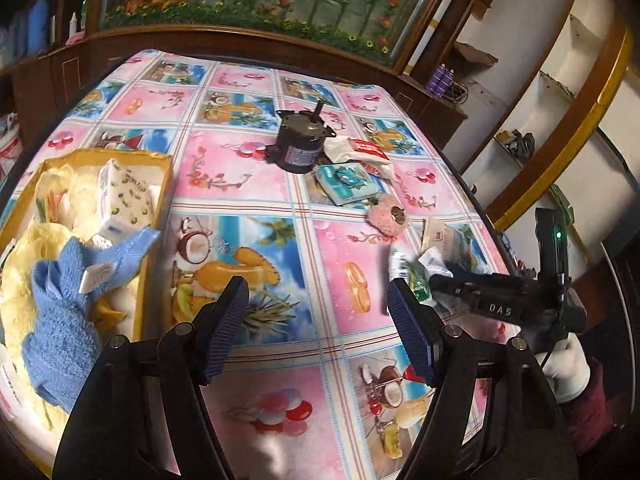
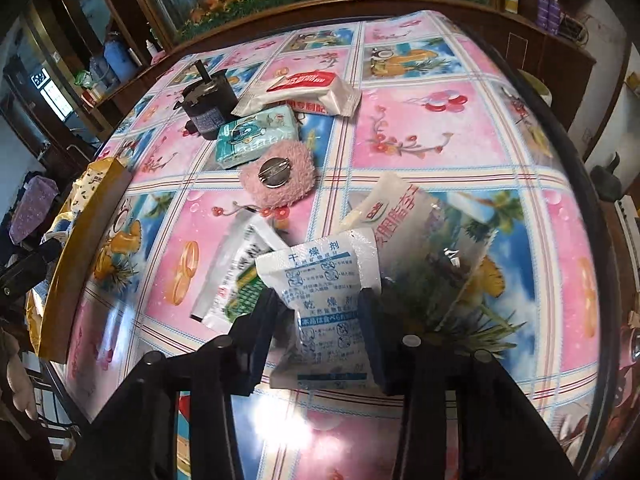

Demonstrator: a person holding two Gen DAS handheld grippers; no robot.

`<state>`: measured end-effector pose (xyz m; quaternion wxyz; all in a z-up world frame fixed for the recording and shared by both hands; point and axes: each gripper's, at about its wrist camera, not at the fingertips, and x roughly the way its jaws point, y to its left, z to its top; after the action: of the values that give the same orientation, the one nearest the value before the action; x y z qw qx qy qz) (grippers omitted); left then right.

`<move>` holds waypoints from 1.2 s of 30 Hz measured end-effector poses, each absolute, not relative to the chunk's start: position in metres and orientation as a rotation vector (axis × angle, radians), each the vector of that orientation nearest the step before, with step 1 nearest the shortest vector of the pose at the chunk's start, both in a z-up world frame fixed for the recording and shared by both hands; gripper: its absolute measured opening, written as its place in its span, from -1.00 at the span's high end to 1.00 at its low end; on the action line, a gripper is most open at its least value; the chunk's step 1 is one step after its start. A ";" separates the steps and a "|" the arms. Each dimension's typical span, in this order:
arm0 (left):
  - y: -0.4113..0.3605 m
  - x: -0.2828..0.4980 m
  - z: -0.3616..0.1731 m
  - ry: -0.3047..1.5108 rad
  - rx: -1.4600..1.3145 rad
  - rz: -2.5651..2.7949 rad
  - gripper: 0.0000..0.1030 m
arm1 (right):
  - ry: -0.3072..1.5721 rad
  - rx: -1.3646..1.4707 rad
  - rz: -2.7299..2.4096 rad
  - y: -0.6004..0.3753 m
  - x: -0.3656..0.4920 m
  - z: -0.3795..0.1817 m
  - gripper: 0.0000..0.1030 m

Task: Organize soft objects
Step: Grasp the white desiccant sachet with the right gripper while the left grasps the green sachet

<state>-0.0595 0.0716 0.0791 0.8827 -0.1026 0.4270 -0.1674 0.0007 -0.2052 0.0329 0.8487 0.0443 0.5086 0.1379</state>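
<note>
Glossy fruit-print tablecloth (image 2: pixel 420 128) under crinkly white desiccant sachet (image 2: pixel 320 280) and fuzzy pink brooch (image 2: pixel 276 180).

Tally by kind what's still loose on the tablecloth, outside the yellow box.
Packets: 5 (red-and-white pack, teal pack, green sachet, desiccant sachet, clear bag)
Pink fluffy brooch: 1
Black motor: 1
Total: 7

My left gripper (image 1: pixel 318 328) is hanging over the tablecloth (image 1: pixel 248 168), and the box (image 1: pixel 158 216) is sitting to its left, with a towel (image 1: pixel 60 320) lying in it and draping over its rim. Behind, a motor (image 1: pixel 298 142) is standing, with a tissue pack (image 1: pixel 346 178) and a plush brooch (image 1: pixel 386 214) lying before it. My right gripper (image 2: pixel 320 316) is sitting around a desiccant sachet (image 2: pixel 320 280), other packets lying on either side of it.
</note>
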 end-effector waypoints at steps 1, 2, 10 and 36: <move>0.073 -0.059 0.076 0.890 -0.204 -0.347 -0.40 | 1.076 0.094 0.304 -0.199 0.002 0.029 0.32; 0.073 -0.060 0.075 0.890 -0.192 -0.348 -0.40 | 1.079 0.099 0.326 -0.192 0.000 0.027 0.33; 0.051 -0.060 0.057 0.942 -0.112 -0.401 -0.40 | 1.100 0.105 0.371 -0.162 -0.016 0.027 0.33; -0.042 0.002 0.017 0.938 0.162 -0.497 0.24 | 1.025 0.066 0.321 -0.193 -0.004 0.021 -0.01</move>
<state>0.0017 -0.0420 0.0169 0.8592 0.0771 0.4470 -0.2367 -0.0041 -0.1928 0.0211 0.8587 0.0315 0.4882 0.1529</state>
